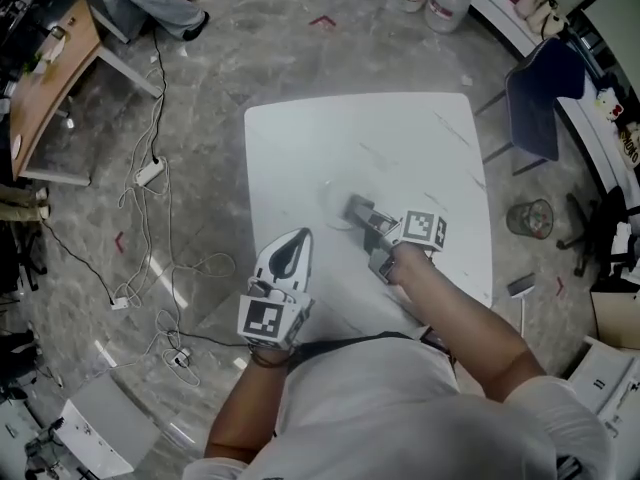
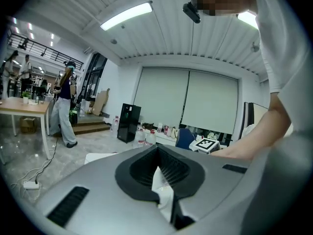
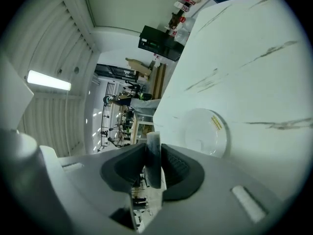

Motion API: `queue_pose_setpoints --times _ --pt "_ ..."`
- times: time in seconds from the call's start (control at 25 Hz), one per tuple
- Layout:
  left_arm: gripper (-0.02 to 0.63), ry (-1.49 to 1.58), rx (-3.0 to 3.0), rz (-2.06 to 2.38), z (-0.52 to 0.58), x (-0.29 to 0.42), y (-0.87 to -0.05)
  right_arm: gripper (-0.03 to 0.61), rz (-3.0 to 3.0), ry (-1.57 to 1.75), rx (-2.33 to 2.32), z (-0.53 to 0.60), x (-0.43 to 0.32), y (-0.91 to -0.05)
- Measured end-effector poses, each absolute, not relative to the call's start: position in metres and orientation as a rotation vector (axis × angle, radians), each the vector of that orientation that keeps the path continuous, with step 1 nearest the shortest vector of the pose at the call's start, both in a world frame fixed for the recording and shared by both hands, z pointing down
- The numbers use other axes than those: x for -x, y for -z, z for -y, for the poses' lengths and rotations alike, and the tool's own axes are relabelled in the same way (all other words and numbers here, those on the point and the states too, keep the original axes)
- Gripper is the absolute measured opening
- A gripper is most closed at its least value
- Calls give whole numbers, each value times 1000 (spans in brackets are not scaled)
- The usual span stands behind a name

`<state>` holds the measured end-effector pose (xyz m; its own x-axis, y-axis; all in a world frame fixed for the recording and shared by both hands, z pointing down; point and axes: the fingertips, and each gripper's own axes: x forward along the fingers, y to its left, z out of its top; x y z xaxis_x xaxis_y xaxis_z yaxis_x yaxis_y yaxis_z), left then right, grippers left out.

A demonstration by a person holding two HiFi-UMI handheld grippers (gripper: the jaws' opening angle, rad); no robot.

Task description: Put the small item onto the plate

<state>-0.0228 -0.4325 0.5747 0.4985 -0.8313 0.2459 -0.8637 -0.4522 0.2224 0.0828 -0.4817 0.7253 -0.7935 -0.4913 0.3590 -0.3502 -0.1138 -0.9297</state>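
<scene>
Worktop [image 1: 400, 138]: white rectangular top with faint grey streaks, standing on a grey marbled floor. The person stands at its near edge.

Right tongs [image 1: 360, 210]: held low over the middle of the worktop, pointing far and left. In the right gripper view the black pads are clenched on the small pale grey cylindrical item [image 3: 152, 156]. It stands on end between them, its top just clear of the pads. The item is in the tongs, not on the plate.

White round plate [image 3: 205, 132]: lies flat on the worktop beyond the right tongs' tips, with a small yellow label [image 3: 216, 123] near its rim. Nothing is on it. It is barely visible in the head view.

Left tongs [image 1: 290, 253]: held at the near left edge of the worktop, well apart from the plate, tips tilted upward. In the left gripper view the pads [image 2: 146, 173] are closed, with a white crumpled scrap [image 2: 162, 190] pinched between them. I cannot tell what the scrap is.

Surroundings: dark blue chair [image 1: 535, 103] to the right of the worktop. Wooden desk [image 1: 45, 78] at far left. White cables [image 1: 150, 218] trail over the floor on the left.
</scene>
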Motion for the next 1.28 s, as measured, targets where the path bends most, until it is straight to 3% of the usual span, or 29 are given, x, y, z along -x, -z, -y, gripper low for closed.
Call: queue_pose_setpoints --times 0.4,0.92,1.28 --pt "6 -158 -2412 1318 442 31 -621 95 -2065 2145 1093 509 -63 -803" --pt "6 -117 -2356 1287 449 47 -642 100 -2121 2220 1099 512 -56 -835" --pt "6 -118 -2365 1248 448 45 -630 177 -2451 2171 1334 504 -63 -845"
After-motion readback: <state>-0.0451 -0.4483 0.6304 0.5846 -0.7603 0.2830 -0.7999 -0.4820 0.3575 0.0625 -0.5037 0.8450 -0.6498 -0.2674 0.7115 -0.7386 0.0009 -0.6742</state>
